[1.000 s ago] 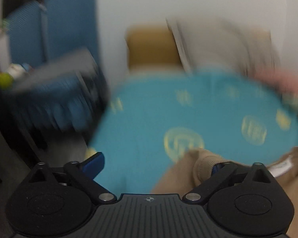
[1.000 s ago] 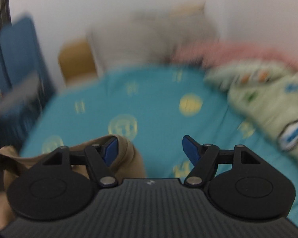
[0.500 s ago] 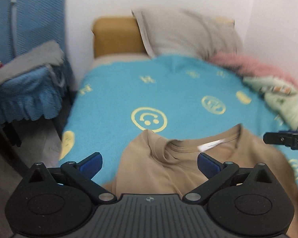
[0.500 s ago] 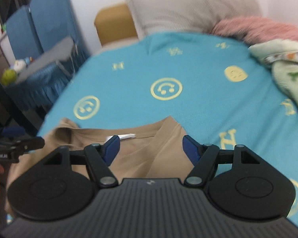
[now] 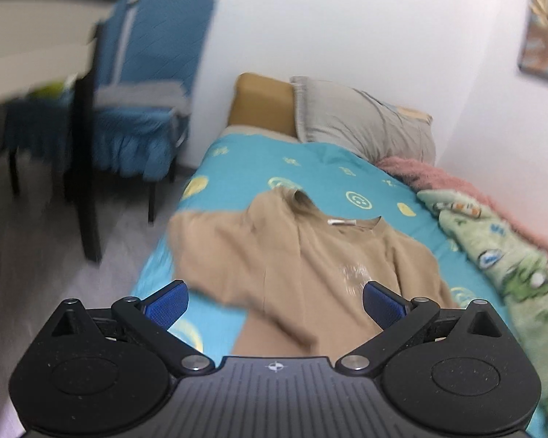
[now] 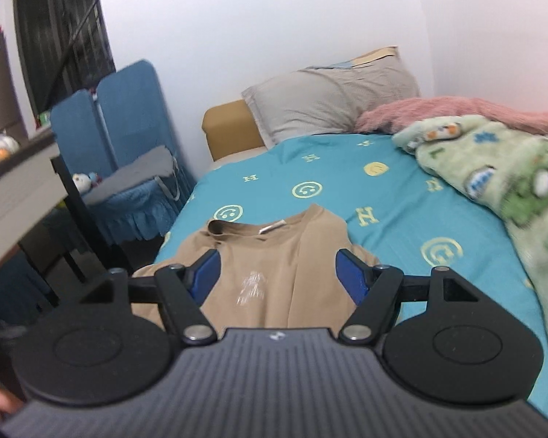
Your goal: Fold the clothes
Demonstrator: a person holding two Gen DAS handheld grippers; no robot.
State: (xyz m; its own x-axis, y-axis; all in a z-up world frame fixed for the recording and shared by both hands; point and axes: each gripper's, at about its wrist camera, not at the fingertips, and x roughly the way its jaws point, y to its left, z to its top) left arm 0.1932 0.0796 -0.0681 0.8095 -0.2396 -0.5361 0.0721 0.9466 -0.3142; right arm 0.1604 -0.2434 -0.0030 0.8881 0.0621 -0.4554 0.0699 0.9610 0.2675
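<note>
A tan T-shirt (image 5: 303, 255) lies spread front up on the teal bedspread (image 5: 310, 171), collar toward the pillow, with a small white print on its chest. Its left shoulder and sleeve are rumpled and hang near the bed's left edge. It also shows in the right wrist view (image 6: 274, 255). My left gripper (image 5: 274, 303) is open and empty, held above the shirt's lower part. My right gripper (image 6: 277, 273) is open and empty, held above the shirt's chest.
A grey pillow (image 6: 328, 98) leans on a tan headboard (image 6: 230, 127). A green patterned blanket (image 6: 500, 175) and a pink fluffy one (image 6: 456, 109) lie along the bed's right side. A blue covered chair (image 5: 142, 84) and a desk (image 6: 14, 182) stand left of the bed.
Both grippers have pulled back and up from the shirt's collar, and the shirt now lies spread on the bed. Both stay open.
</note>
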